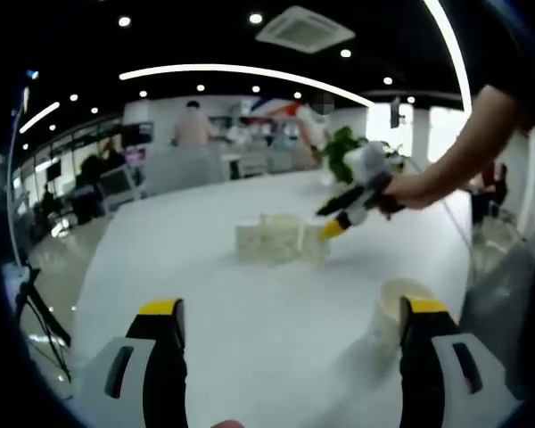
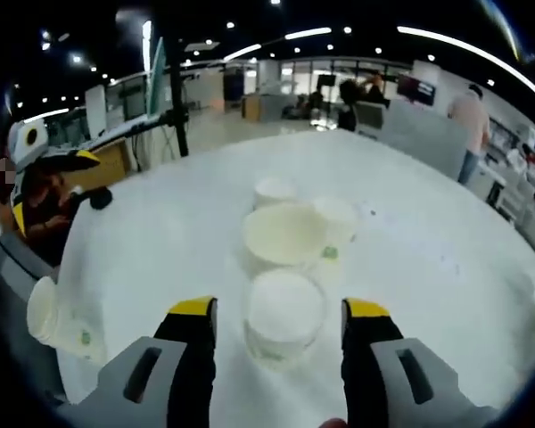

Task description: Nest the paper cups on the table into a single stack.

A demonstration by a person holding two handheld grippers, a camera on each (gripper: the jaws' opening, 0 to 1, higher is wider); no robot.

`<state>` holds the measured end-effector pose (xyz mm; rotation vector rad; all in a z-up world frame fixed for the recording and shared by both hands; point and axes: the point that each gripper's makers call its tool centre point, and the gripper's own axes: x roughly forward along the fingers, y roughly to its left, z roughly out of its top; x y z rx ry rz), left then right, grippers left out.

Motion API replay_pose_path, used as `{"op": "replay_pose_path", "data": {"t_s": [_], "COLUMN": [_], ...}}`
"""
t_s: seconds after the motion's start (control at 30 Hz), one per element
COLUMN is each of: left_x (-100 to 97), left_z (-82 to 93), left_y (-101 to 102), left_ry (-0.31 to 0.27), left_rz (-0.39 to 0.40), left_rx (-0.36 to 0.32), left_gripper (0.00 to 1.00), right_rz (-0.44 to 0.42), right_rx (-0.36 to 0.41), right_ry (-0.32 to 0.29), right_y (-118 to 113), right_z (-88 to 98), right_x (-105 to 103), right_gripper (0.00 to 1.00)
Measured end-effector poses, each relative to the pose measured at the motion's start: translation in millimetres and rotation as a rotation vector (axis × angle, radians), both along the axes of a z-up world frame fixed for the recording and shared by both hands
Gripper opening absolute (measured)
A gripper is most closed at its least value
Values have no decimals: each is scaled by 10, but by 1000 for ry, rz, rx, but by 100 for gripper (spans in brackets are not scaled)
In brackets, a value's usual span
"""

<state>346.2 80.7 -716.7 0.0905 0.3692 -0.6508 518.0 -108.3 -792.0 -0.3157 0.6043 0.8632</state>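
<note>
Broadly, a large white round table [image 2: 160, 241] spreads across a bright office, with people standing at desks far behind. In the right gripper view, a cluster of white paper cups [image 2: 290, 234] stands near the table's middle; the widest sits at the centre, two smaller ones behind it. Nearest, one upside-down cup [image 2: 283, 328] stands between the spread jaws of the right gripper [image 2: 280, 323], which seem not to touch it (the blur makes contact hard to judge). Another cup [image 2: 55, 321] lies on its side near the table's edge. In the left gripper view, the left gripper [image 1: 294, 319] is unclenched and empty, a single cup [image 1: 394, 316] just beside its right jaw.
</note>
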Motion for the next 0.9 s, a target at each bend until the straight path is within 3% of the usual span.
{"op": "replay_pose_path", "data": {"t_s": [0.43, 0.57, 0.9], "left_x": [-10, -8, -49], "left_z": [-18, -6, -13], "left_y": [34, 57, 53], "left_ry": [12, 14, 21], "left_rz": [19, 28, 26], "left_rx": [-3, -7, -1], "left_gripper": [99, 99, 99], "right_rz": [-33, -9, -18], "right_rx": [29, 19, 41], "right_ry": [12, 7, 25], "right_y": [-49, -39, -50], "right_z": [-36, -53, -47], "right_x": [140, 125, 92], "right_gripper": [42, 35, 35]}}
